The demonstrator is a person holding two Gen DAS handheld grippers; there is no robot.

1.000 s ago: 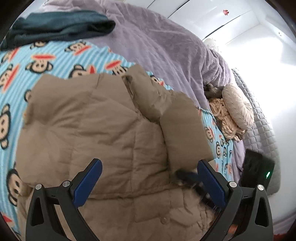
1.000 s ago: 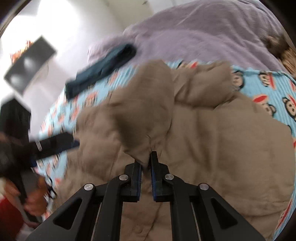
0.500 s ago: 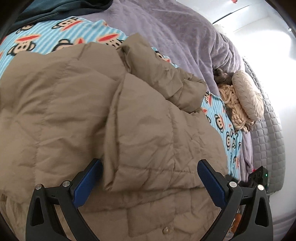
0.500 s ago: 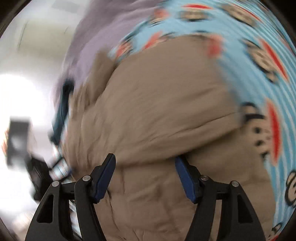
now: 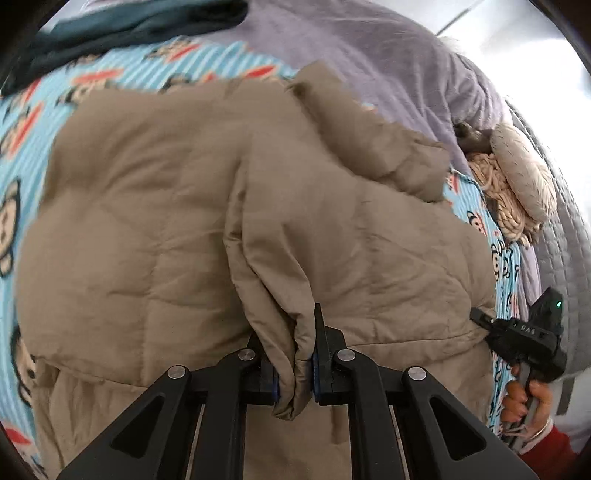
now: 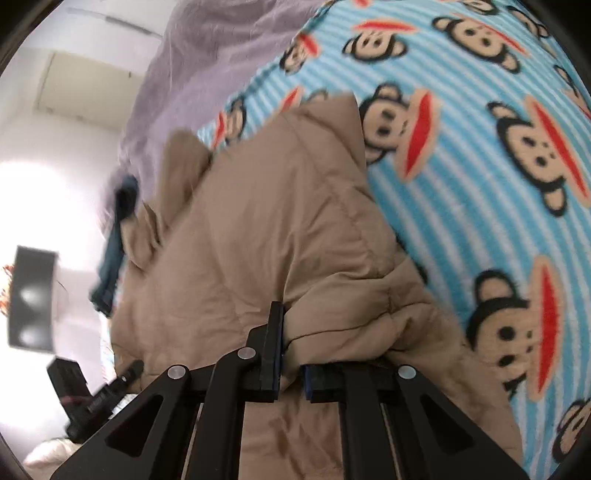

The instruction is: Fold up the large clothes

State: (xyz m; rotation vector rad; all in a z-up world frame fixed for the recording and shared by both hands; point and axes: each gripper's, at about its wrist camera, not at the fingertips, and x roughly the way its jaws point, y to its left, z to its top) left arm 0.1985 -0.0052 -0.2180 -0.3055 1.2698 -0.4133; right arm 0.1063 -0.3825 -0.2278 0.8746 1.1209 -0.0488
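1. Jacket (image 5: 155,206), a tan quilted puffer, lies spread on the monkey-print blanket (image 5: 33,122) in the left wrist view. One sleeve or side panel is already laid across its middle, so I judge the fold begun but far from finished: the body still covers a wide patch and no compact bundle exists.
2. In the same view the left gripper (image 5: 293,365) is clamped on a bunched ridge of jacket fabric, its jaws nearly together with cloth pinched between them.
3. The right gripper (image 5: 480,317) shows at the jacket's right hem, held by a hand (image 5: 524,400); whether it grips cannot be told from here.
4. Around the bed: a lilac duvet (image 5: 388,55) behind, a dark teal garment (image 5: 122,29) at the top left, a cream knitted cushion (image 5: 517,184) and a grey quilted cover (image 5: 569,258) to the right.
5. In the right wrist view the right gripper (image 6: 291,373) pinches a folded edge of the jacket (image 6: 258,229), jaws drawn in on the cloth.
6. The monkey-print blanket (image 6: 480,147) fills the right side; the lilac duvet (image 6: 192,74) and teal garment (image 6: 118,229) lie beyond.
7. The left gripper (image 6: 114,384) appears at the lower left, blurred.
8. White walls and a dark rectangular object (image 6: 31,299) stand at the left.
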